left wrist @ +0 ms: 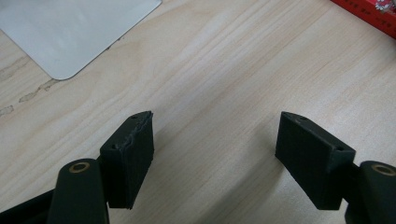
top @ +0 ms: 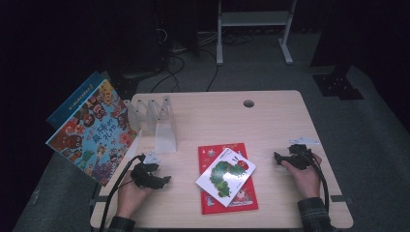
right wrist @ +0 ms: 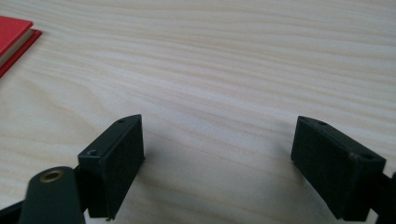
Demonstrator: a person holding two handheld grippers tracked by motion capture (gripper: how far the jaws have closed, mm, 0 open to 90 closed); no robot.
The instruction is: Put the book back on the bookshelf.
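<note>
Both tongs rest low over a light wooden desk [top: 270, 116], one in each of the person's hands, and both are spread wide with nothing between the jaws. The left tongs [top: 167, 180] sit near the front left of the desk, held by the left hand [top: 129, 193]; in the left gripper view their jaws stand well apart above bare wood, with the rounded corner of a clear plastic base [left wrist: 70, 32] ahead to one side and a strip of red book cover at the upper edge. The right tongs [top: 276, 157] lie near the right edge in the right hand [top: 305, 178], jaws likewise wide over bare wood, gripping nothing. Between the two hands lies a red book [top: 239, 195] flat on the desk, and on top of it, skewed, a white caterpillar book [top: 225, 176]. A clear plastic book stand [top: 154, 121] sits at the left rear, with a colourful picture book [top: 92, 130] leaning off the desk's left edge.
</note>
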